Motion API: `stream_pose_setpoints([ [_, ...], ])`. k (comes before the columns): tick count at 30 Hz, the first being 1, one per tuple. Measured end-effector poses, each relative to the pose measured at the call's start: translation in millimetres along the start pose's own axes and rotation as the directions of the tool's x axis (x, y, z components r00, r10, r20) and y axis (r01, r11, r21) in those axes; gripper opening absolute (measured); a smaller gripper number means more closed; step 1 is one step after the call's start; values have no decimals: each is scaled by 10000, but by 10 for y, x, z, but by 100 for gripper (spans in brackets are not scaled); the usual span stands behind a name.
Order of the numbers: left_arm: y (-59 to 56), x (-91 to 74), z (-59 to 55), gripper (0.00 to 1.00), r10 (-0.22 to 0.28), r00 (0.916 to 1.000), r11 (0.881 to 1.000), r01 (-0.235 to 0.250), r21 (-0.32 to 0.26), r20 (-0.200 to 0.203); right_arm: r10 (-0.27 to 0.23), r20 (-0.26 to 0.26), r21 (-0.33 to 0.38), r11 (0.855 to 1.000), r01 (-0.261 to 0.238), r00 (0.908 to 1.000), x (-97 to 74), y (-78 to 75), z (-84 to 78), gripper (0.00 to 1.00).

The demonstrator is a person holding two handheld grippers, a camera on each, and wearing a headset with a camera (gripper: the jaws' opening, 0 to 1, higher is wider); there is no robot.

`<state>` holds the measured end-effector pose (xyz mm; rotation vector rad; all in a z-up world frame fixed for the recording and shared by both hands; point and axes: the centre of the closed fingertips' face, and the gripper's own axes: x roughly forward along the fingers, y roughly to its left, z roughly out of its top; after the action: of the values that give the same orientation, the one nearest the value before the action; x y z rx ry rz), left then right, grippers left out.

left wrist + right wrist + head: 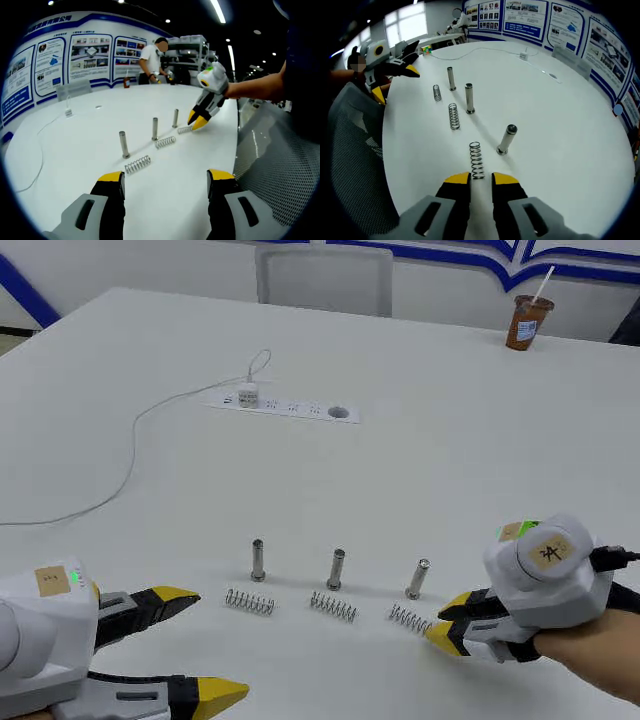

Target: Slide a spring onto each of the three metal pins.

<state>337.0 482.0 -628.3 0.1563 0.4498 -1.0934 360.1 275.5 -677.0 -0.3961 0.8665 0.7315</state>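
Three metal pins upright in a row on table; three springs flat before them, axes along the row. Left gripper spread wide; right gripper narrowly parted at rightmost spring's end.

The three short cylindrical pins looked like polished metal, smooth, with bright highlights on their tops. The three small coil springs were thin, shiny wire. The broad white tabletop was smooth, with a soft sheen. The left gripper and the right gripper had smooth white plastic shells, black plastic bodies and yellow matt tips. The flat white power strip looked like plastic, as did the clear drink cup. The grey chair back was open mesh cloth.
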Motion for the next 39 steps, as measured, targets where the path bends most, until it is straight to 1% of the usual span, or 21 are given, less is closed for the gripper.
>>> stream_pose_setpoints([
  [6,-8,3,0,68,-23,10000,10000,23,6,-8,205,-112,-245,9995,-207,9997,40,31,-8,17],
  [16,-37,27,34,67,-146,9999,9999,146,58,53,328,-181,-326,9989,-334,9993,60,24,-2,14],
  [22,-68,50,64,66,-268,9996,9996,267,131,78,360,-339,-520,9979,-378,9988,84,32,-20,12],
  [27,-99,79,92,65,-397,9992,9989,394,252,88,388,-324,-615,9973,-407,9987,86,39,-17,12],
  [30,-124,106,105,65,-510,9987,9982,508,325,71,373,-333,-705,9967,-395,9988,79,41,-21,11],
  [32,-151,128,115,64,-614,9981,9973,612,408,40,457,-313,-608,9970,-475,9985,68,59,-18,11],
  [39,-222,208,160,62,-1007,9949,9925,1009,690,-56,511,-225,-715,9960,-526,9984,1,122,26,11],
])
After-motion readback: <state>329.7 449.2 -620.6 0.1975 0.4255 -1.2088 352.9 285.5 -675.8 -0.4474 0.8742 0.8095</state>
